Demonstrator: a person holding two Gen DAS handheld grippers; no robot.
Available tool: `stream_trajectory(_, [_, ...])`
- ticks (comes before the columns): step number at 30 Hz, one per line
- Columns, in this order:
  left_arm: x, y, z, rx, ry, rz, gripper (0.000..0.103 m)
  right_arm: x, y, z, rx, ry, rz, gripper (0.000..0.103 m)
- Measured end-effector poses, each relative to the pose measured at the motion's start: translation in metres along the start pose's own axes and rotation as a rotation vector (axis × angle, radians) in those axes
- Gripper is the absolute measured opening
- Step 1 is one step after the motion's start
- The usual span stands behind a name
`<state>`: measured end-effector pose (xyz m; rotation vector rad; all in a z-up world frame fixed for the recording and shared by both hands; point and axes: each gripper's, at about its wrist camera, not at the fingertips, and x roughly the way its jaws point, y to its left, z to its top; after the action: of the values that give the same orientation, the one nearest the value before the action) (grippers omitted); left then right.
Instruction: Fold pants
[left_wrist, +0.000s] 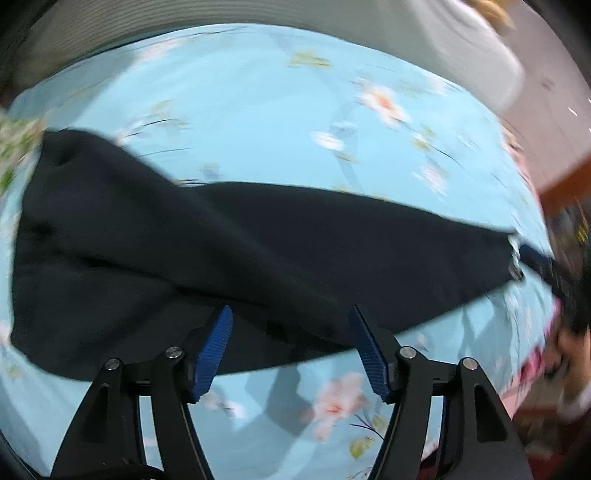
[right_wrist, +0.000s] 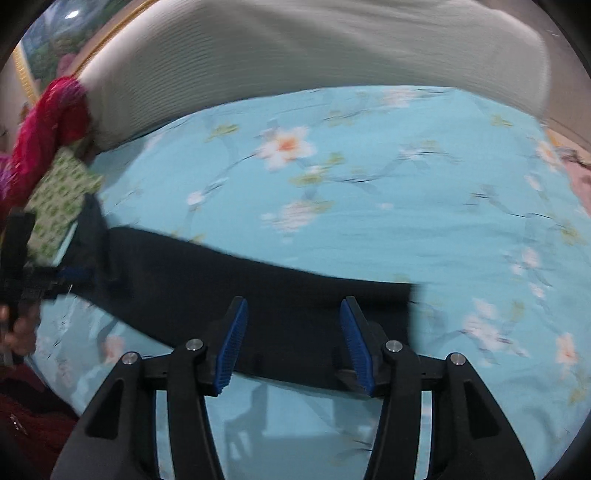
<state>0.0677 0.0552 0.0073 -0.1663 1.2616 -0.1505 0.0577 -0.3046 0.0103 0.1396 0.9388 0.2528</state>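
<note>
Black pants (left_wrist: 229, 243) lie flat in a long strip across a light blue flowered bedsheet (left_wrist: 258, 110). My left gripper (left_wrist: 291, 310) hovers over the near edge of the wide end, open, its blue pads (left_wrist: 216, 350) apart with no cloth pinched. At the narrow end on the right, the right gripper (left_wrist: 535, 258) shows blurred. In the right wrist view the pants (right_wrist: 295, 295) run from the left to a square end at the right. My right gripper (right_wrist: 292, 302) stands open above that end, with nothing held. The left gripper (right_wrist: 70, 275) is at the far left.
A pale ribbed blanket (right_wrist: 295, 48) lies along the back of the bed. A red cloth (right_wrist: 48, 122) and a green-patterned cloth (right_wrist: 62, 192) sit at the back left. A hand (right_wrist: 18, 328) is at the left edge. The bed's right edge (left_wrist: 532, 192) drops to the floor.
</note>
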Motion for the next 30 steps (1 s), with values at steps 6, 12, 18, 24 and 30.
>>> stream_trajectory(6, [-0.011,0.045,0.030,-0.161,-0.012,0.075,0.068,0.037,0.064,0.008,-0.099,0.043,0.144,0.054])
stream_trajectory(12, [-0.010,0.080,0.067,-0.262,0.010,0.145,0.069,0.070,0.126,0.021,-0.192,0.080,0.276,0.054])
stream_trajectory(18, [-0.006,0.090,0.104,-0.308,0.032,0.223,0.075,0.093,0.173,0.032,-0.247,0.115,0.390,0.054])
stream_trajectory(24, [0.024,0.105,0.126,-0.306,0.112,0.350,0.076,0.119,0.215,0.038,-0.328,0.159,0.453,0.054])
stream_trajectory(30, [0.037,0.123,0.119,-0.332,0.136,0.371,0.026,0.146,0.242,0.034,-0.393,0.200,0.453,0.052])
